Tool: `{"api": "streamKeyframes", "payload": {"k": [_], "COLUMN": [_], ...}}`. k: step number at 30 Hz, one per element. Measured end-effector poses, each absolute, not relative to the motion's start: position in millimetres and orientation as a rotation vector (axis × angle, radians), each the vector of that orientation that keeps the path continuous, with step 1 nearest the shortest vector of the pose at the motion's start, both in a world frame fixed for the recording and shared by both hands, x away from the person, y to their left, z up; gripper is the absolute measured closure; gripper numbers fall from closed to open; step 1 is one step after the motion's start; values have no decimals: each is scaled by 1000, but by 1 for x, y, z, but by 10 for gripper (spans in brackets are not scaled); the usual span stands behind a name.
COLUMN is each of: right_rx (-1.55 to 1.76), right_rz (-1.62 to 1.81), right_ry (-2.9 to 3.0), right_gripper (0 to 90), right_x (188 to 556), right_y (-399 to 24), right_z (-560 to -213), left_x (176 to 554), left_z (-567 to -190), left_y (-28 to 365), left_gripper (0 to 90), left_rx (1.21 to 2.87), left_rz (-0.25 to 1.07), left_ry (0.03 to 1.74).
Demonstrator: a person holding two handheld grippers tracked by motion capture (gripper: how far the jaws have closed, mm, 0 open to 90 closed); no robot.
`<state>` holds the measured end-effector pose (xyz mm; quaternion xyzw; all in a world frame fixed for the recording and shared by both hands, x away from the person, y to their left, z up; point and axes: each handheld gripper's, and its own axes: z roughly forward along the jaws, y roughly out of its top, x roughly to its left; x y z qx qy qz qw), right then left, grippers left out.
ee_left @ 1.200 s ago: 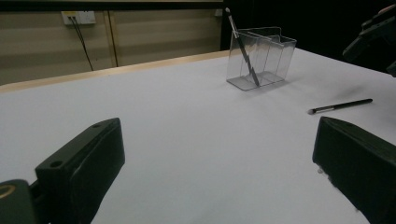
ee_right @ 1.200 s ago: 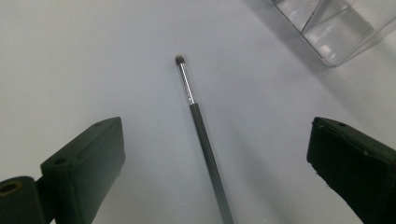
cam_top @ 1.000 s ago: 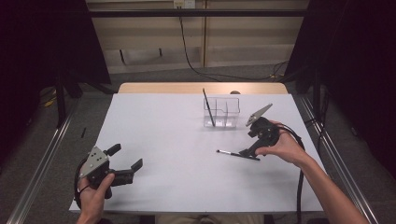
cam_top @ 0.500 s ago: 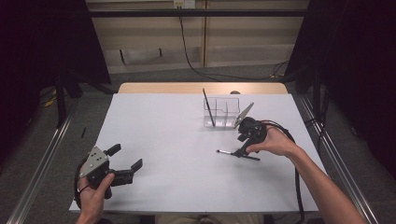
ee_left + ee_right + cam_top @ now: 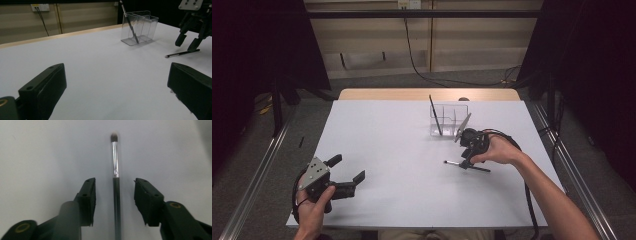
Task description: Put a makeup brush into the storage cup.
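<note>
Here the right gripper's (image 5: 115, 202) fingers (image 5: 87, 195) straddle the brush (image 5: 115, 160) lying flat on the white surface (image 5: 387, 150); they have just been closing, with gaps left either side of the handle, lined up along it, likely for a clean pinch. Beyond stands a clear holder (image 5: 451, 116) with a pen (image 5: 435, 116) leaning inside. The left gripper (image 5: 343, 176) rests wide open, nothing between its fingers
</note>
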<state>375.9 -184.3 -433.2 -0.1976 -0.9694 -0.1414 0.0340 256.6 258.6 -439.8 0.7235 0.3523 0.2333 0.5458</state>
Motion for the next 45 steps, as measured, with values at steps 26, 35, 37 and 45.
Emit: {"api": "streamKeyframes", "payload": {"k": [26,35,37,45], "right_rx": [-542,-532,-515,-539], "right_rz": [-262,-223,-226,-258], "right_ry": [-3033,-3045,-3060,-3047], "right_gripper": [782,842,843,843], "right_x": [379,378,377,377], "right_y": [-170,-166,-166,-168], "right_z": [-449,-449,-449,-449], "left_x": [257,257,257,257], "left_z": [-440,-441,-441,-441], "left_y": [257,257,257,257], "left_gripper": [22,22,22,23], "left_rx": [1719,1725,1727,1726], "left_rz": [550,547,549,546], "left_ry": [830,831,829,833]}}
